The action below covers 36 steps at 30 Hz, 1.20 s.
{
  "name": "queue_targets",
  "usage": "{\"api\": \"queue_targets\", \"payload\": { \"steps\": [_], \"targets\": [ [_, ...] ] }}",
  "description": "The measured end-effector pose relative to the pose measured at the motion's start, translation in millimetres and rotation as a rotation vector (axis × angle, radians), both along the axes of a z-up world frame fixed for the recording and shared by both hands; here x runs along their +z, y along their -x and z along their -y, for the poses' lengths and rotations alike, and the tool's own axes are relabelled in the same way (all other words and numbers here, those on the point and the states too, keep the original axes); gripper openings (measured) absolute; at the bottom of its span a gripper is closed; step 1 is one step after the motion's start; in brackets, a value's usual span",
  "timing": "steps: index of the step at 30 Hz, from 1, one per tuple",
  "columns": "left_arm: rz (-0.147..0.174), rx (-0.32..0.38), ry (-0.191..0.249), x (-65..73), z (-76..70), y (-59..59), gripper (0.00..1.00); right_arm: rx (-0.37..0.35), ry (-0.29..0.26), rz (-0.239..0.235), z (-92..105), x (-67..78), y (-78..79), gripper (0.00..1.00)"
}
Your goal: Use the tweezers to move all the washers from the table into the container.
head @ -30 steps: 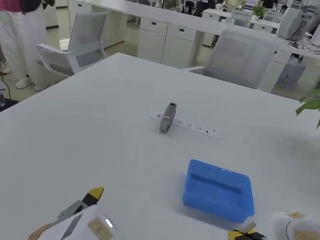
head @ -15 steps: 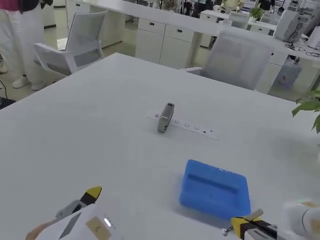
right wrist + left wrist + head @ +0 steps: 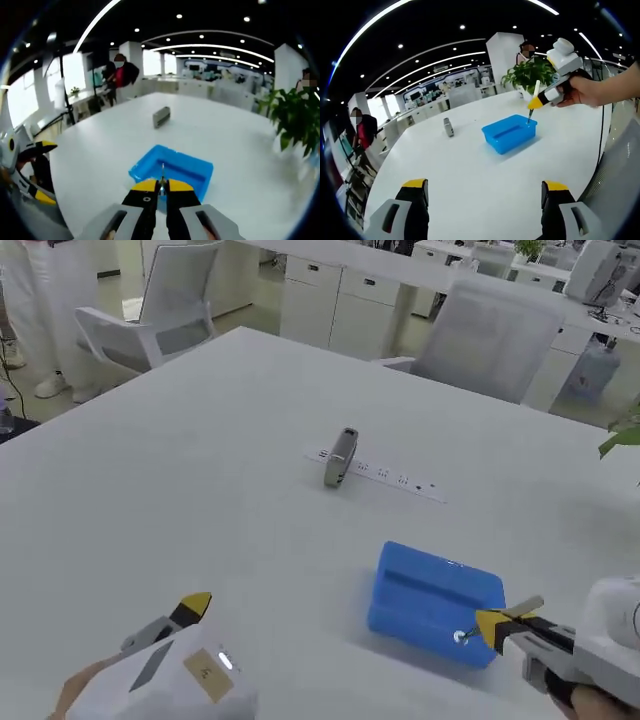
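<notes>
- The white table (image 3: 200, 490): I cannot tell whether washers remain on it, as they are too small to see.
- The blue container (image 3: 435, 600) stands near the table's front edge; its contents are unclear.
- The left gripper (image 3: 485, 186) hovers low with its jaws wide apart, holding nothing.
- The right gripper (image 3: 162, 186) is clamped on the tweezers (image 3: 529, 116), whose tip is over the container; I judge this to be a drop-off step.
- A small shine at the tip may be a washer.

Left claw (image 3: 484, 186) and right claw (image 3: 162, 186) have dark grey jaws capped yellow, on white housings; behind the left claw's jaws, a tan sticker (image 3: 203, 677) and a small white light (image 3: 222, 661).
</notes>
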<state>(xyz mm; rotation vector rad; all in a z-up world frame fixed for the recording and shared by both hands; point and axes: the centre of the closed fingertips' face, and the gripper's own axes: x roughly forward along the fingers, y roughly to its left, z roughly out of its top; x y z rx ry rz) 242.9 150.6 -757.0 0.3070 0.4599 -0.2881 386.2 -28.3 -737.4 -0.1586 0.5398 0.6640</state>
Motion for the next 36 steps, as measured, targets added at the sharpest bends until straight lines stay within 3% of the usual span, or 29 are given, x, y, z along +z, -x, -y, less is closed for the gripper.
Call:
{"api": "queue_targets", "payload": {
  "steps": [5,8,13,17,25,31,36],
  "targets": [
    [-0.004,0.014,-0.011,-1.0,-3.2,-0.3,0.96,-0.028,0.026,0.024,1.5,-0.8,-25.3,0.02],
    [-0.002,0.028,-0.003,-0.2,-5.9,-1.0,0.96,-0.049,0.026,-0.016,3.2,-17.3,-41.7,0.02],
    [-0.002,0.046,-0.002,0.2,-9.5,-1.5,0.95,-0.045,0.079,-0.054,0.9,-40.0,-49.0,0.02],
    [-0.004,0.052,-0.003,-0.2,-10.7,-1.4,0.95,-0.027,0.125,-0.078,-3.6,-57.8,-49.9,0.02],
    [-0.019,0.02,-0.023,-4.1,-4.4,0.2,0.95,-0.004,0.167,-0.101,-4.8,-74.0,-43.6,0.02],
    [-0.031,0.016,-0.029,-6.6,-4.3,0.6,0.94,0.002,0.189,-0.117,1.7,-80.4,-38.5,0.02],
    [-0.038,0.01,-0.036,-8.4,-3.6,1.1,0.94,-0.002,0.168,-0.122,5.1,-80.0,-37.1,0.03]
  ]
}}
